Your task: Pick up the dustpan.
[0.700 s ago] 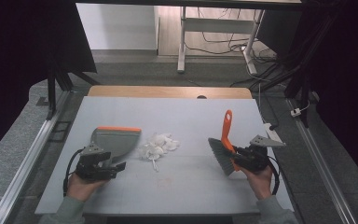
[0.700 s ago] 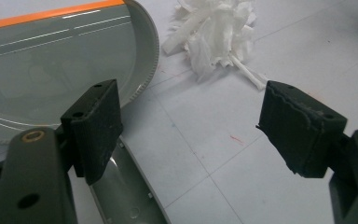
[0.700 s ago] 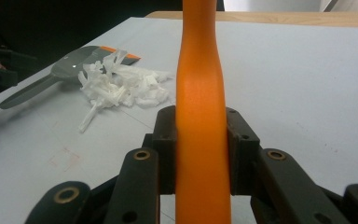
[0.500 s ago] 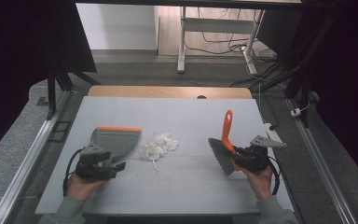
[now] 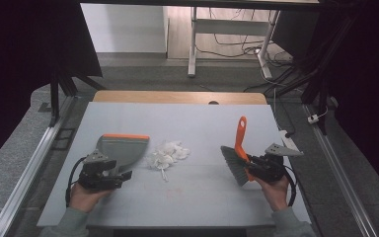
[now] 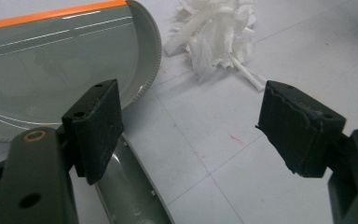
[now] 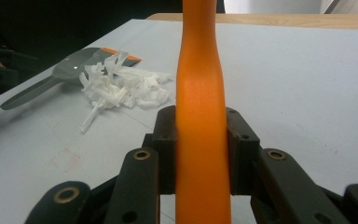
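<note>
Right gripper (image 7: 200, 149) clamps brush (image 5: 238, 153); left gripper (image 6: 200, 126) agape over dustpan (image 5: 121, 150).

High view: fixed above the person's side, looking forward and down; takes in the whole table (image 5: 192, 118) and the floor beyond it, from far off.
Left gripper view: rides low over the tabletop, very near, looking along its own jaws across the dustpan (image 6: 51, 70) toward the paper scraps (image 6: 216, 35).
Right gripper view: sits low near the table's right side, looking across it along the orange brush handle (image 7: 200, 116), which stands close before the lens.
Shared ground: all three views take in the paper scraps and the dustpan; the right gripper view sees them from farther off.
</note>
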The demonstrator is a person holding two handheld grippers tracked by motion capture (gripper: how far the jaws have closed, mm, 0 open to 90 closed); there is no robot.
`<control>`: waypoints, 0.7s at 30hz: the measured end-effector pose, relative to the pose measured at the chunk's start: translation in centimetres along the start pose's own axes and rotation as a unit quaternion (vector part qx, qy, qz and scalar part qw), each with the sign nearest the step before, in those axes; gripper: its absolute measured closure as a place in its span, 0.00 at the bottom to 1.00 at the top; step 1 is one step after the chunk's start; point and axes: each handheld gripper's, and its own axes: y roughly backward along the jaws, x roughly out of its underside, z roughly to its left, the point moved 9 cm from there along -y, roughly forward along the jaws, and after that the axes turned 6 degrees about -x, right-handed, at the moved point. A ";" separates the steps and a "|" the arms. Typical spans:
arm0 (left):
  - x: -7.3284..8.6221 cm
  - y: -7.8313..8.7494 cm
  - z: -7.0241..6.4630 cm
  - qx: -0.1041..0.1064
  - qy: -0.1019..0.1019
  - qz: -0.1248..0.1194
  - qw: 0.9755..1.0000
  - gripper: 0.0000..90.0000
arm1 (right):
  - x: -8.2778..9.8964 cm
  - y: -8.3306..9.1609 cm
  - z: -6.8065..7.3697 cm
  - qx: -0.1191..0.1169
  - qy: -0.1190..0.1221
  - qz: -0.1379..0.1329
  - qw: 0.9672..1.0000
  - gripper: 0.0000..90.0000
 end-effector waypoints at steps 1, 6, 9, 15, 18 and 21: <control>0.0 0.0 0.0 0.000 0.000 0.000 1.000 0.25 | 0.0 0.0 0.0 0.000 0.000 0.000 1.000 0.78; 0.0 0.1 -0.1 0.003 -0.001 0.004 1.000 0.26 | 0.1 0.0 0.0 -0.001 -0.003 0.006 1.000 0.78; -0.1 0.1 -0.2 0.003 -0.002 0.004 1.000 0.26 | 0.1 -0.1 0.1 -0.001 -0.002 0.005 1.000 0.78; -0.2 0.4 -0.2 0.002 -0.004 0.001 1.000 0.26 | 0.1 0.0 0.1 0.000 -0.002 0.005 1.000 0.78; -0.3 0.5 -0.2 0.002 -0.003 0.003 1.000 0.26 | 0.1 0.0 0.1 -0.001 -0.001 0.003 1.000 0.78; -0.7 0.8 -0.2 0.000 -0.003 0.005 1.000 0.26 | 0.1 0.0 0.1 0.000 -0.003 0.004 1.000 0.78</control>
